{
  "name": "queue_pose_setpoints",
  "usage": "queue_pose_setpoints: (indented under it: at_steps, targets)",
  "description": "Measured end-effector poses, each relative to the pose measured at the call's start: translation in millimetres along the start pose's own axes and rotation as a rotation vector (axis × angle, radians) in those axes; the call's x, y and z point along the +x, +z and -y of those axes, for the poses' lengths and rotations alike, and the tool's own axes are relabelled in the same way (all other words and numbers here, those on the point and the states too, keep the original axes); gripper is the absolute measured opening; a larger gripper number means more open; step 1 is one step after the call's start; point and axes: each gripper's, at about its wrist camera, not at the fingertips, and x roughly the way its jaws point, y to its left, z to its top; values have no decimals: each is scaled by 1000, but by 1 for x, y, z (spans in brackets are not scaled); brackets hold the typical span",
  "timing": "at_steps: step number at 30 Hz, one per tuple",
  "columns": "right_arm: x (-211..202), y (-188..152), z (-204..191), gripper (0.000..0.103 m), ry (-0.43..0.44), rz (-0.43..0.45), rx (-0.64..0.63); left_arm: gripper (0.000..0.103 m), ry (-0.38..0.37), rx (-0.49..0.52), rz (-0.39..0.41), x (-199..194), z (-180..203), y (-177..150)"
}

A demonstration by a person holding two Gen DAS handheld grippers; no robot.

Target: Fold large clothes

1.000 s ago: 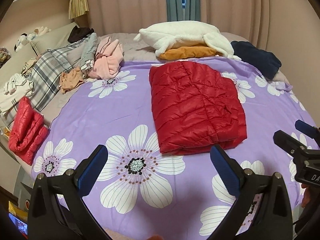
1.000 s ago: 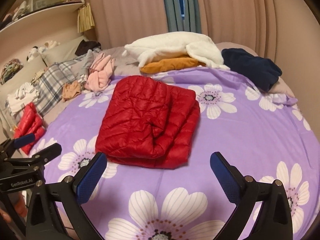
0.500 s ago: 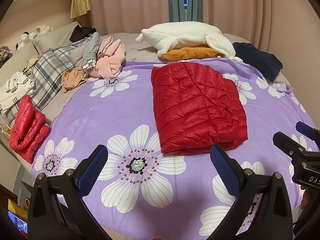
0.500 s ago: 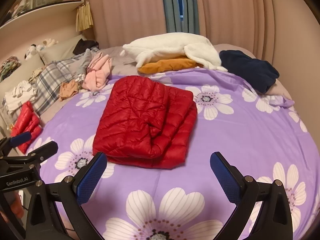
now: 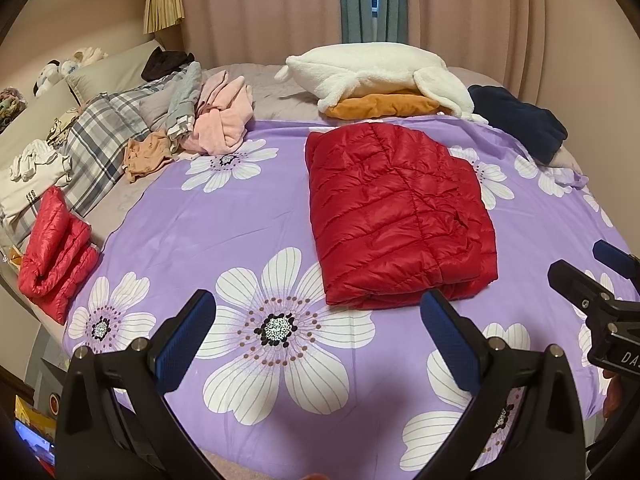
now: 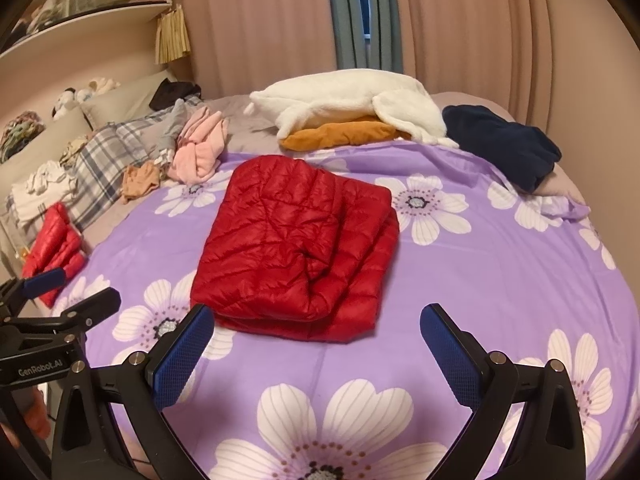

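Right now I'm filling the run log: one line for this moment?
left tool: open, empty | right tool: open, empty | red puffer jacket: folded on purple floral sheet | untouched

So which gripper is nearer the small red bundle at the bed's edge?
Left. The left gripper hovers open on the side of the small red bundle; the right gripper is open farther off, beyond the folded red jacket.

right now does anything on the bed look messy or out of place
The folded red puffer jacket lies neat on the purple floral sheet, though its layers step out unevenly on the right side. The untidy part is the far left: a pink garment and a tan one lie crumpled beside the plaid bedding.
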Motion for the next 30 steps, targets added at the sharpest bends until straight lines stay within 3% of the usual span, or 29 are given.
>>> queue_pose_setpoints:
  at_steps: [30]
  targets:
    - [3,0,-3,102,2,1,-5,103,0,1,-2,2,-1,-2]
